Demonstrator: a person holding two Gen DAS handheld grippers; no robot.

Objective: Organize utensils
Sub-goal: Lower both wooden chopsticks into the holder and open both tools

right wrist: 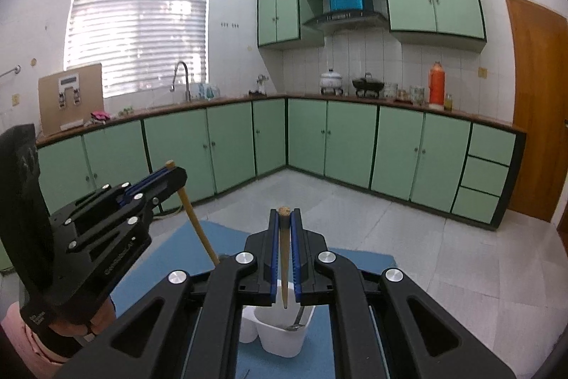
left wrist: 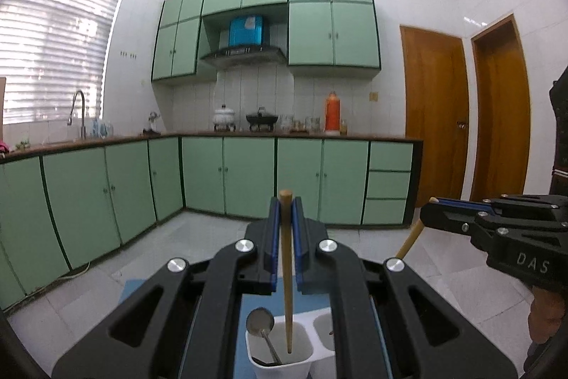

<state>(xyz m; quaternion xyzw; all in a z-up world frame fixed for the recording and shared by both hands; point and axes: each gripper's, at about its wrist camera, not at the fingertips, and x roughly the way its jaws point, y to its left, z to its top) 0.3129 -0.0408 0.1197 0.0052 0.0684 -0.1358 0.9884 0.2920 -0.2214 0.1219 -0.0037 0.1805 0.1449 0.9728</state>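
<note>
While held over the blue mat [right wrist: 170, 258]: two chopsticks, one per gripper.
Left gripper [left wrist: 286, 201]: fingers pinching left chopstick [left wrist: 287, 272], tip dipping into white holder [left wrist: 280, 368].
Right gripper [right wrist: 284, 214]: fingers pinching right chopstick [right wrist: 284, 265], tip hanging above holder's right compartment.
Spoon [left wrist: 261, 325]: standing in left compartment, beside left chopstick.

Mint-green cabinets [right wrist: 355, 137] with dark green edging fill the room from nine to three o'clock, under white wall tiles [right wrist: 369, 59] and beside brown wooden doors [left wrist: 435, 109]. An orange-red flask [left wrist: 332, 112] stands at one o'clock and a blue box [left wrist: 246, 30] at twelve. At six o'clock, black grippers [left wrist: 286, 229] with blue pads hold tan chopsticks [left wrist: 287, 272] over white cups [left wrist: 284, 354] on a blue mat [right wrist: 170, 258].
</note>
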